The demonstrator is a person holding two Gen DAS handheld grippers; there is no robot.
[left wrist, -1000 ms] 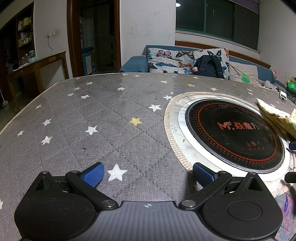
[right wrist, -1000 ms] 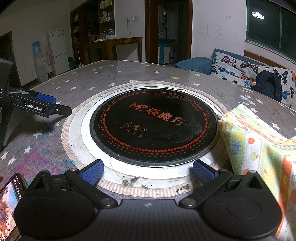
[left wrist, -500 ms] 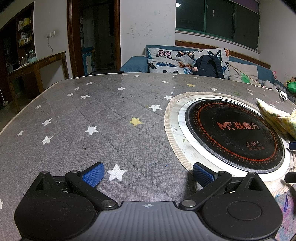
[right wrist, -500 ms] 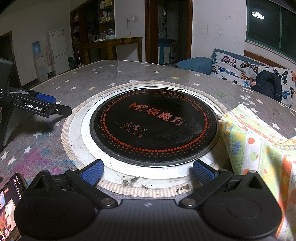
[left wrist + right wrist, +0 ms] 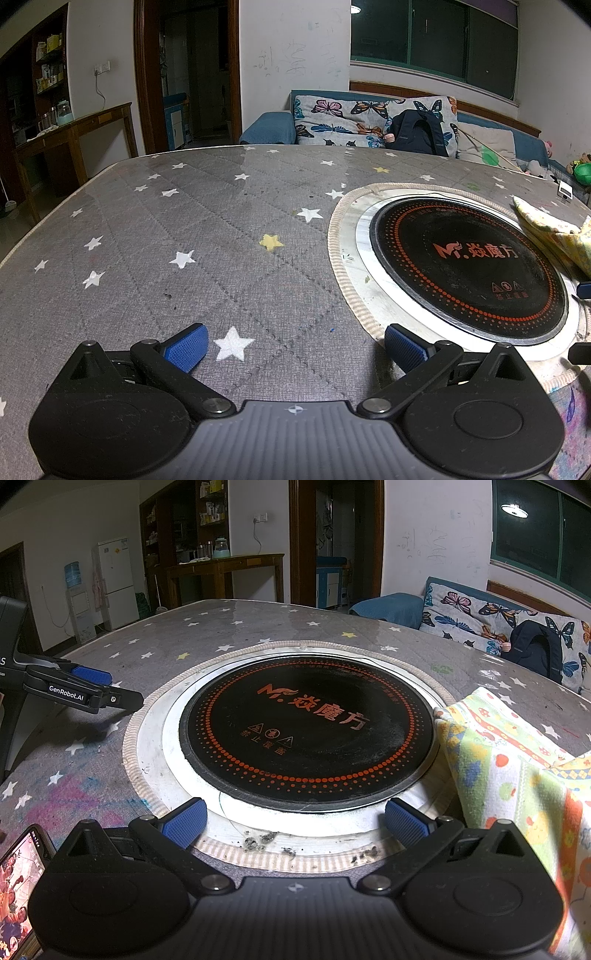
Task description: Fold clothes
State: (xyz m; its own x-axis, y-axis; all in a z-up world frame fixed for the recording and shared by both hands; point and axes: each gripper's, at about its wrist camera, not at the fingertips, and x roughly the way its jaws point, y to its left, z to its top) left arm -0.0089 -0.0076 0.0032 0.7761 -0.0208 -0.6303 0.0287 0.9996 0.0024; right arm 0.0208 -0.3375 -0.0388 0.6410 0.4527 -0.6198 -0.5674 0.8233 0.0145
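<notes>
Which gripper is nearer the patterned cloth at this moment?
Right. The right gripper sits beside the patterned cloth; the left gripper is over the starred table cover, across the round cooktop.

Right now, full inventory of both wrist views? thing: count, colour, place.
table cover: 1, grey quilted with white and yellow stars, over the whole table
induction cooktop: 1, black disc with orange dots and lettering, set in a white ring at table centre
patterned cloth: 1, yellow-green with coloured prints, heaped right of the cooktop, edge touching its ring
phone: 1, screen lit, table edge at lower left of right wrist view
butterfly cushion: 1, white with coloured butterflies, on the blue sofa behind the table
backpack: 1, black, leaning on the cushion
fridge: 1, white, far wall
left tongs: 1, black with blue pads, open, empty, over the cover
right tongs: 1, same, open, empty, at the cooktop's near rim
</notes>
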